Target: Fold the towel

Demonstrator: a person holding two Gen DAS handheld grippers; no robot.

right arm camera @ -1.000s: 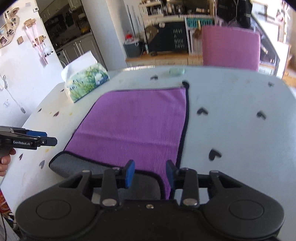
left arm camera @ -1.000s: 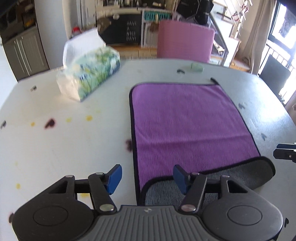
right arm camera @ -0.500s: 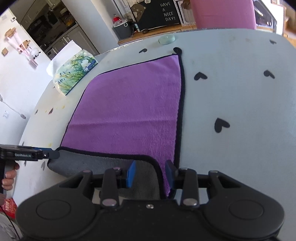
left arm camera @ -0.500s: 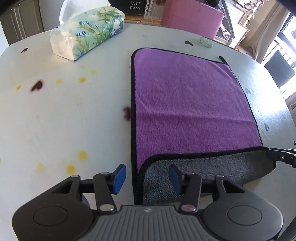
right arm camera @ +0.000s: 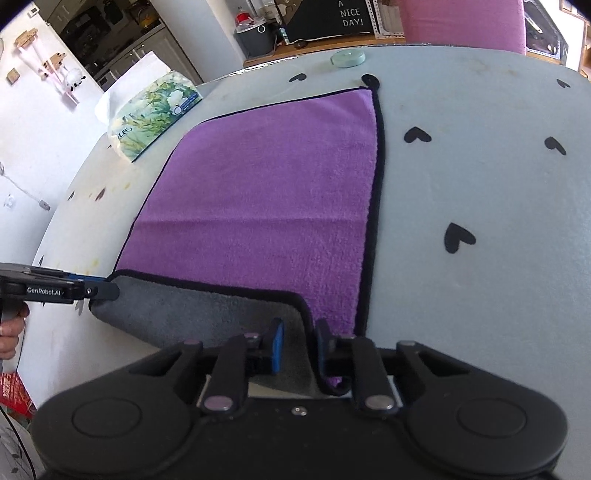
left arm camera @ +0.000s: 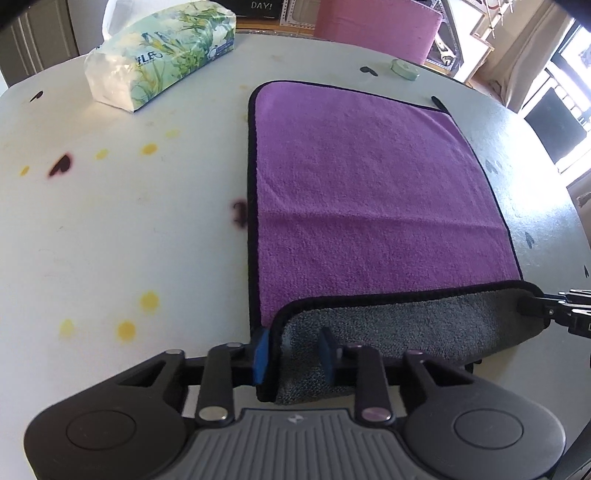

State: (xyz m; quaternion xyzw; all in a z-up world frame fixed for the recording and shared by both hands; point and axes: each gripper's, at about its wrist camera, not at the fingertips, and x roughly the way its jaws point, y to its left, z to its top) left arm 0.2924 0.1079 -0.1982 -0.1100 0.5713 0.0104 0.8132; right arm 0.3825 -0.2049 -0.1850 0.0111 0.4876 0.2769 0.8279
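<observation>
The towel's near corners sink behind each gripper's housing at the bottom of both views. In the left view the right gripper is cut by the right edge. The chair is cropped at top right.

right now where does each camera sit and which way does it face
Left wrist: sits on the left gripper, low at the towel's near left corner, looking across the table toward the tissue pack; its own fingers straddle the turned-up grey edge, and the right gripper shows at the far right.
Right wrist: sits on the right gripper at the near right corner, facing the same way; its fingers straddle the edge, and the left gripper and a hand show at left.
Shared: towel, tissue pack, table, pink chair.
</observation>
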